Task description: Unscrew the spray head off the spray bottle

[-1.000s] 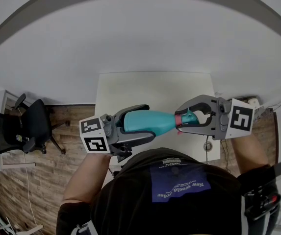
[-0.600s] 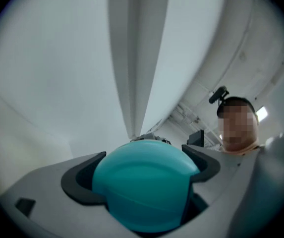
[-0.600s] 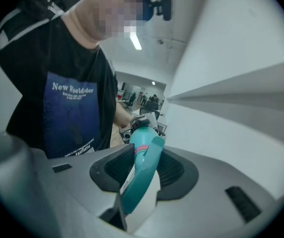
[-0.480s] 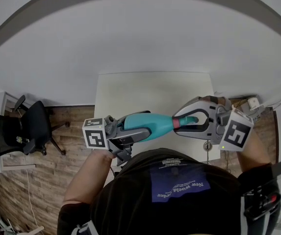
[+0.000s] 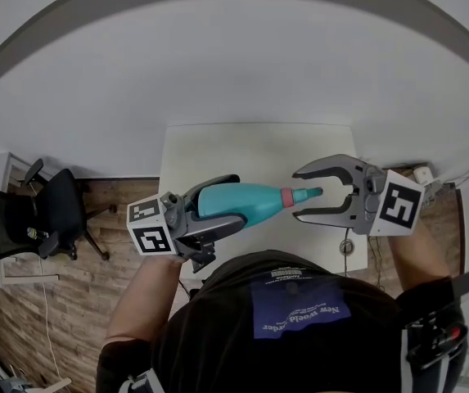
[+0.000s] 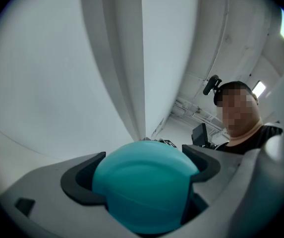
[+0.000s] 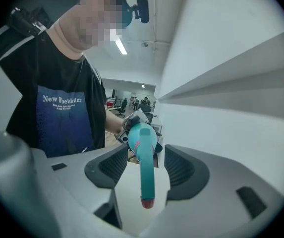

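Held over the worktop (image 5: 218,150), the spray bottle (image 5: 259,196) lies level, its long axis running left to right. The left gripper (image 5: 244,201) has its fingers clamped on the body. The spray head (image 5: 309,193) points between the right gripper (image 5: 297,195) fingers, which are opening and clear of it.

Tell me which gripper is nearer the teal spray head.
Right. The right gripper, jaws opening, straddles the teal spray head untouched; the left gripper clamps the far end of the teal plastic bottle.

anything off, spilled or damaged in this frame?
Nothing stands out. The left gripper holds the teal bottle sideways above the table, no spill visible; the right gripper jaws are opening around the spray head, not touching.
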Tool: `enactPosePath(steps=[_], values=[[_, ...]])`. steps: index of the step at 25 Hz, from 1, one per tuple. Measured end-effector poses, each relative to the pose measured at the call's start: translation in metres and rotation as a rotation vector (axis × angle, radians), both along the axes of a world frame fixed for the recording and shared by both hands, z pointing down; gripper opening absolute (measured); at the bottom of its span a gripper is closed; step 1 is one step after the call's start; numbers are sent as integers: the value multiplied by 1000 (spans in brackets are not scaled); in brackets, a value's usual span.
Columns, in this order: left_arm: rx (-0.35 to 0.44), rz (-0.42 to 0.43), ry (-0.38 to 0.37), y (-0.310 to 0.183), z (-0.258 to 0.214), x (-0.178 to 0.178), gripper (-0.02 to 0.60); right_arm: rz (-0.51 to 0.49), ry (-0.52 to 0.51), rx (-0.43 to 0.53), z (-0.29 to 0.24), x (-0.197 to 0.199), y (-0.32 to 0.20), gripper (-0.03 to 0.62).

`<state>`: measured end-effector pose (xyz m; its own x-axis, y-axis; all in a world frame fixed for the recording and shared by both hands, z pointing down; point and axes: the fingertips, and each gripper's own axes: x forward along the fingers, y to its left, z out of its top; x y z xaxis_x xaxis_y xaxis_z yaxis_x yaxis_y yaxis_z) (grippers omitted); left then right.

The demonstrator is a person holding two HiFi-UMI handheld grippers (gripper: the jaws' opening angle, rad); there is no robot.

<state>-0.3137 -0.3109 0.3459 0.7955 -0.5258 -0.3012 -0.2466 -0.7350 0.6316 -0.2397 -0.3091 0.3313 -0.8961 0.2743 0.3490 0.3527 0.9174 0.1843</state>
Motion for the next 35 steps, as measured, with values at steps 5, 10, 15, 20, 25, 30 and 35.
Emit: enactPosePath(steps=[5,10,15,20,25,30,35], values=[[93,-62,-118,3,4,-5,492,28,-26,-94,-6,3,-3,210],[287,-148,-307,21,-6,-11,492,124,-106,-354,-21,15,-24,221],[442,-216,-457,18,-19,-3,492,192,-111,-801,-7,42,-60,239],[541,-227,-574,24,-21,5,492,178,-45,-1160,26,41,-58,283],[632,-216,-647,28,-23,12,492,127,-13,-1346,31,26,-46,291],[712,-192,-728,34,-20,38,492,50,24,-1413,29,23,-26,291],[797,-177,-798,36,-22,43,492,16,89,-1441,29,3,-16,290]])
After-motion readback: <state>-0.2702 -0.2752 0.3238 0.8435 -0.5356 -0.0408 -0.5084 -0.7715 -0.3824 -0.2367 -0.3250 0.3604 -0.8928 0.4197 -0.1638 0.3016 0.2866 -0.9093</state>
